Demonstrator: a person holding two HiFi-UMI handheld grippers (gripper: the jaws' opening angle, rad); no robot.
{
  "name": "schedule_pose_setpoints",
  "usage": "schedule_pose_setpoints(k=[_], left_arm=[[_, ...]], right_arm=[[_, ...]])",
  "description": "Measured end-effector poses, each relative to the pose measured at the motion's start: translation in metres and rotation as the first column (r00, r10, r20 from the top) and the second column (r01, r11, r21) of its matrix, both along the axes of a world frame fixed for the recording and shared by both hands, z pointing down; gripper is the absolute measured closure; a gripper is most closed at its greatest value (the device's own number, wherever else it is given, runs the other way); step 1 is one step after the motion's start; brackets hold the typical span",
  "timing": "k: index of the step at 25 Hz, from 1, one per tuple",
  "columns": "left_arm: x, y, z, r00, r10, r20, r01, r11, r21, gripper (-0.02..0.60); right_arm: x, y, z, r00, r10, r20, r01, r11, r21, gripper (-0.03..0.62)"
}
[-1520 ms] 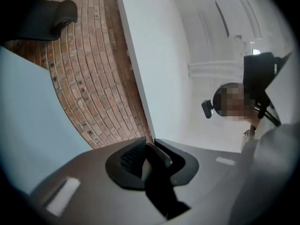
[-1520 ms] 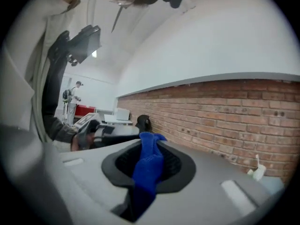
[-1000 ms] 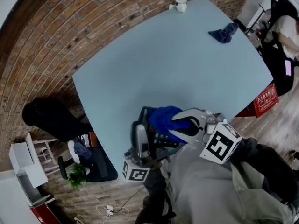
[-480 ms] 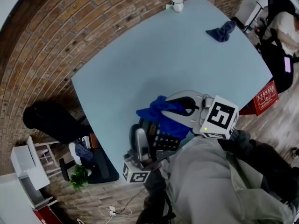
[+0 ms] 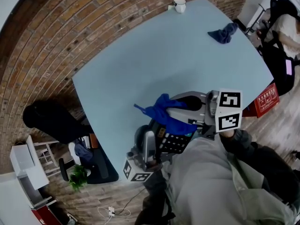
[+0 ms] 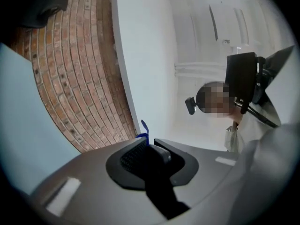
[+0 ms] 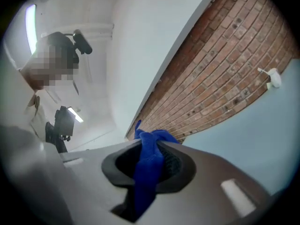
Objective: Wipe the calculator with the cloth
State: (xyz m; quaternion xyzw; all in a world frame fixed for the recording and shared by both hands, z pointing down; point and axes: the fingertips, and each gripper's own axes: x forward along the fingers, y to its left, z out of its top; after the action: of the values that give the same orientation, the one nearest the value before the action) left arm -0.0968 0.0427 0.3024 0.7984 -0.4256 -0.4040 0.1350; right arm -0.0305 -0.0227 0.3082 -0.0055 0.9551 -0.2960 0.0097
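Observation:
A black calculator with pale keys is held tilted above the near edge of the light blue table. My left gripper is shut on its left edge; in the left gripper view the dark calculator edge fills the gap of that gripper. Just above the calculator, my right gripper points left and is shut on a bright blue cloth. The cloth hangs over the calculator's upper edge. In the right gripper view the cloth runs between the jaws of that gripper.
A white mug with a spoon stands at the table's far corner, and a second dark blue cloth lies at the far right. A black chair is left of the table, a red box to its right.
My right gripper rolled and swung up and left, dragging the cloth off the calculator's face, so the keys now show. The left gripper tipped the calculator up a little.

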Motion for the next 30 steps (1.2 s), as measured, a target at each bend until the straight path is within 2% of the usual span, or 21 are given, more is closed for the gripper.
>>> schedule_pose_setpoints(k=[2,6,8,10,12,14,16,18,19,22,23,25,27,29,30], left_arm=[[0.0,-0.001,0.003,1.0,-0.017,0.015,0.017,1.0,-0.015,0.532],[-0.005,0.002,0.003,0.986,-0.05,0.158,0.058,0.997,-0.05,0.534],[-0.002,0.0,0.001,0.967,-0.055,0.248,0.071,0.996,-0.053,0.534],[0.007,-0.002,-0.001,0.946,-0.06,0.317,0.079,0.996,-0.048,0.534],[0.013,-0.004,-0.002,0.934,-0.062,0.352,0.082,0.996,-0.044,0.534],[0.019,-0.004,-0.001,0.915,-0.054,0.4,0.079,0.996,-0.046,0.534],[0.028,-0.003,0.0,0.869,-0.047,0.493,0.08,0.996,-0.046,0.535],[0.032,-0.001,0.0,0.835,-0.067,0.546,0.104,0.994,-0.037,0.535],[0.03,0.0,0.0,0.832,-0.076,0.549,0.114,0.993,-0.035,0.535],[0.023,-0.001,0.0,0.86,-0.091,0.503,0.133,0.99,-0.046,0.535],[0.02,-0.001,0.0,0.872,-0.098,0.479,0.138,0.989,-0.049,0.535],[0.011,0.002,-0.001,0.903,-0.115,0.413,0.145,0.989,-0.042,0.535],[0.0,0.003,-0.003,0.928,-0.133,0.347,0.156,0.987,-0.038,0.535],[-0.01,0.001,-0.002,0.935,-0.169,0.312,0.195,0.98,-0.051,0.535],[-0.017,-0.001,-0.001,0.938,-0.195,0.287,0.221,0.973,-0.062,0.535]], right_arm=[[-0.004,0.0,-0.001,1.0,-0.008,-0.013,0.008,0.999,0.039,0.531],[0.008,0.017,0.029,0.982,-0.108,-0.155,0.118,0.991,0.058,0.531],[0.008,0.019,0.036,0.973,-0.098,-0.21,0.121,0.988,0.099,0.531],[0.003,0.015,0.029,0.973,-0.041,-0.227,0.088,0.975,0.205,0.531],[-0.005,0.011,0.011,0.979,0.016,-0.202,0.049,0.949,0.313,0.531],[-0.013,0.015,-0.008,0.984,0.019,-0.178,0.051,0.924,0.378,0.531],[-0.023,0.032,-0.017,0.977,-0.02,-0.214,0.117,0.886,0.448,0.531],[-0.031,0.045,-0.021,0.97,-0.028,-0.241,0.157,0.83,0.536,0.533],[-0.033,0.045,-0.024,0.976,-0.022,-0.218,0.141,0.825,0.547,0.533],[-0.031,0.03,-0.021,0.988,0.007,-0.151,0.056,0.91,0.411,0.531],[-0.027,0.023,-0.016,0.987,0.027,-0.16,0.038,0.921,0.387,0.531],[-0.018,0.014,-0.004,0.976,0.078,-0.204,0.009,0.919,0.395,0.531],[-0.013,0.017,0.009,0.966,0.08,-0.244,0.024,0.918,0.396,0.531],[-0.012,0.036,0.021,0.953,0.032,-0.3,0.095,0.912,0.4,0.531],[-0.013,0.051,0.028,0.938,0.007,-0.347,0.15,0.894,0.422,0.531]])
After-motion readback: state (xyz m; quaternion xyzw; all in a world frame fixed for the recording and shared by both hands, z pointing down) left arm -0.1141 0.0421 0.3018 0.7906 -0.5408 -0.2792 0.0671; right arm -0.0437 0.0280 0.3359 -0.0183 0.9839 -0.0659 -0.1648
